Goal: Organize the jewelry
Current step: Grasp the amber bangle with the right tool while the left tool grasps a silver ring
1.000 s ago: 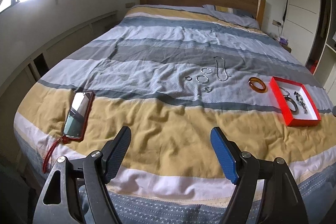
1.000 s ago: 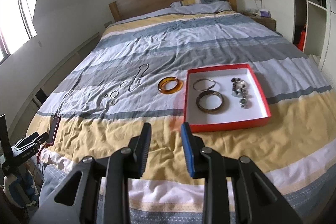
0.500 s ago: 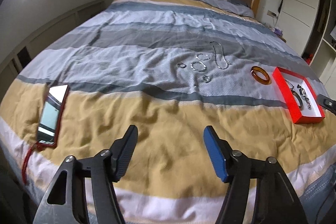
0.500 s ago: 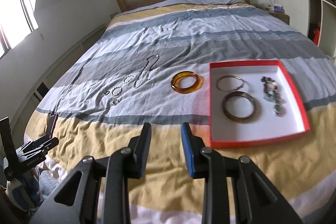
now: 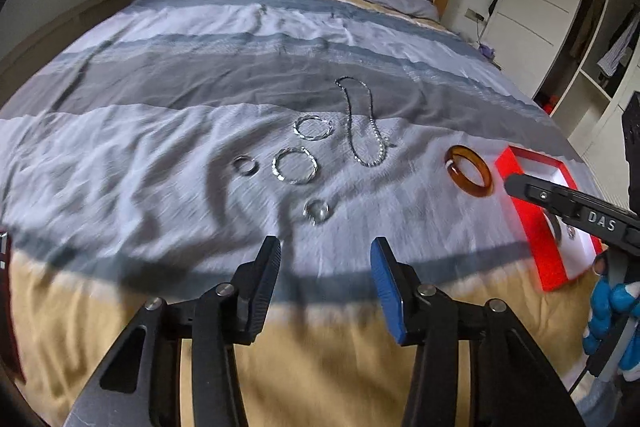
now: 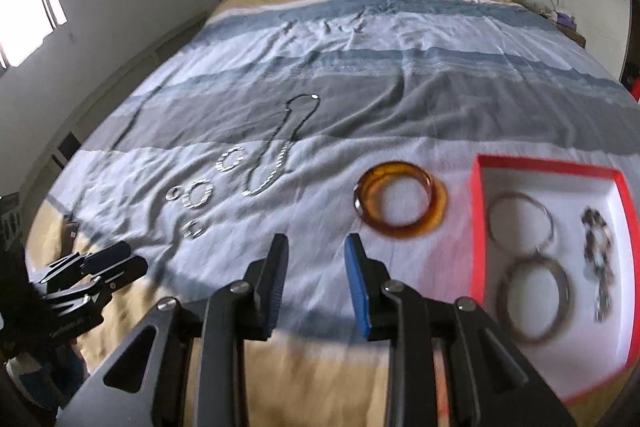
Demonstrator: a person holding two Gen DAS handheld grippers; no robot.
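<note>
On the bed (image 5: 168,131) lie one silver necklace (image 5: 362,123), two twisted silver hoops (image 5: 295,166), two small rings (image 5: 245,165) and one amber bangle (image 6: 400,200), just beside the red box (image 6: 480,227). Only the right view shows the box's two bangles (image 6: 532,297) and beaded bracelet (image 6: 598,255). Left gripper (image 5: 325,259) and right gripper (image 6: 316,255): jaws apart, empty

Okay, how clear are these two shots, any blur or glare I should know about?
Left wrist view: motion blur smears the striped bedspread and the red cardboard box, while the silver chain necklace stays fairly legible. Right wrist view: the amber bangle and the box's contents are smeared, and the window at upper left is blown out. Both views show strong fisheye curving and dark corners.
</note>
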